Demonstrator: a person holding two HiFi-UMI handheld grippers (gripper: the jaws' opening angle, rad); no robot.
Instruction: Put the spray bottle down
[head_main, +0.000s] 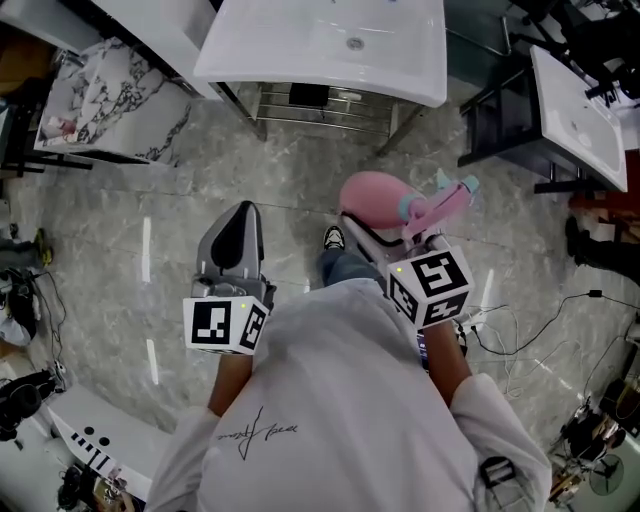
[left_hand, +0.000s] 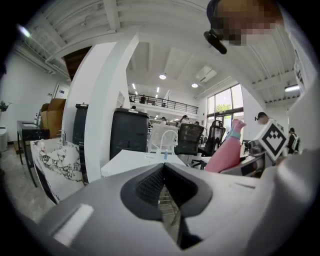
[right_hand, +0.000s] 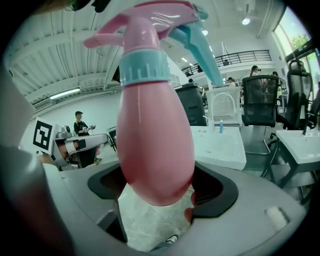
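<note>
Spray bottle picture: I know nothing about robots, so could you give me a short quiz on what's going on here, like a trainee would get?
1. True or false: the left claw grips the pink spray bottle.
2. What colour is the bottle's collar? A teal, B yellow, C black.
3. Short answer: has the bottle been set down on anything yet?

Key:
1. False. The right claw is shut on it, and the left claw is shut with nothing in it.
2. A.
3. No. It is held in the air above the floor.
</note>
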